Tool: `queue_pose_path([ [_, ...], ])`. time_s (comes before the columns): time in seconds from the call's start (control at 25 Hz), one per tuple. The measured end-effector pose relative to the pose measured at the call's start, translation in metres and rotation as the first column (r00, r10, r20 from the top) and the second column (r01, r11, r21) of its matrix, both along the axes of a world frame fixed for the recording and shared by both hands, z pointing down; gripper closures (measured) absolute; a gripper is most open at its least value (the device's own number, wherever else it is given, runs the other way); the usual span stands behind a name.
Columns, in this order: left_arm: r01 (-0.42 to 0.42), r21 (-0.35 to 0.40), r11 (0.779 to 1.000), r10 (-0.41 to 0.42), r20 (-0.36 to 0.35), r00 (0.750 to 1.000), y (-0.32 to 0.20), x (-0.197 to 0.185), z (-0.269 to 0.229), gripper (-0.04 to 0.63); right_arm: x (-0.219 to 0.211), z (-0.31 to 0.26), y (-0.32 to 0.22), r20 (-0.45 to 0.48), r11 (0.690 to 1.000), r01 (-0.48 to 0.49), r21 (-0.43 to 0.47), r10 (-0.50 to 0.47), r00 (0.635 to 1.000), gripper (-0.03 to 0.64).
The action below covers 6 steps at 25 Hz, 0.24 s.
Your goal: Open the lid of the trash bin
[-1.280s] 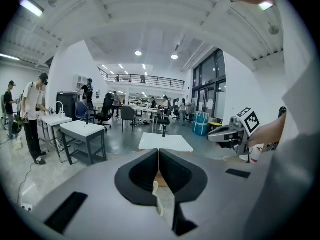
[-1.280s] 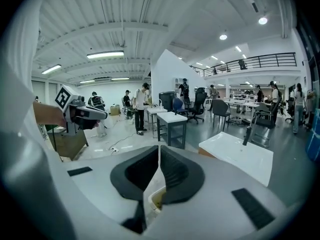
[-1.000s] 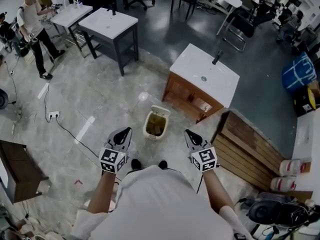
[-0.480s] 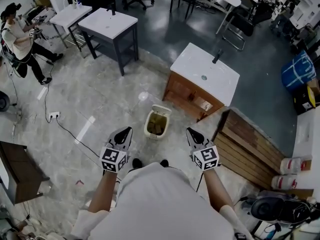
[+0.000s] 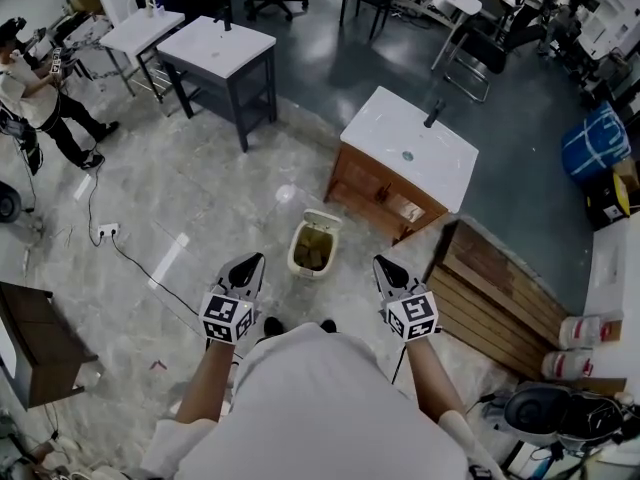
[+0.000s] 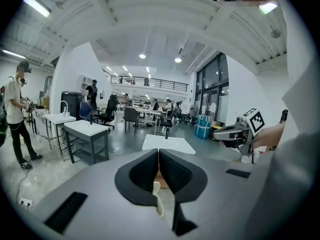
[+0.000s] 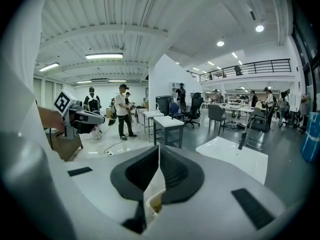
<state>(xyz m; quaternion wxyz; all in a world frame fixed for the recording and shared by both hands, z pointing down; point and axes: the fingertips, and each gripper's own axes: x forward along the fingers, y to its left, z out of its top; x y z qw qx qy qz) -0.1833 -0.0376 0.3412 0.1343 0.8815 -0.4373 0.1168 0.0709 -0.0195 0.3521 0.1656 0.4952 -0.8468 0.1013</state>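
Note:
A small cream trash bin [image 5: 313, 249] stands on the marble floor just ahead of my feet. Its lid [image 5: 323, 219] is tipped up at the far side, and the brownish inside shows. My left gripper [image 5: 250, 262] hangs to the bin's left, and my right gripper [image 5: 381, 263] hangs to its right. Both are well above the floor and apart from the bin. Each has its jaws closed together with nothing between them. In the left gripper view the shut left gripper [image 6: 158, 156] hides most of the bin [image 6: 158, 200]. The right gripper [image 7: 159, 154] shows a sliver of the bin [image 7: 152, 205].
A wooden cabinet with a white sink top [image 5: 410, 148] stands just behind the bin. A slatted wooden pallet [image 5: 500, 298] lies to the right. A dark-framed table [image 5: 215, 46] is far left. A power strip with a cable [image 5: 105, 230] lies on the floor. A person [image 5: 28, 98] stands at the far left.
The person at the far left has shifted further left. The bin and both grippers stay almost where they were.

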Motion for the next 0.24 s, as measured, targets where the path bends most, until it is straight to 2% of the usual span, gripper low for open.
queue_pose_path([
  [0.24, 0.008, 0.002, 1.0, -0.008, -0.01, 1.0, -0.0003, -0.0039, 0.0003, 0.577, -0.0022, -0.0008, 0.0003, -0.008, 1.0, -0.001, 0.005, 0.001, 1.0, 0.583],
])
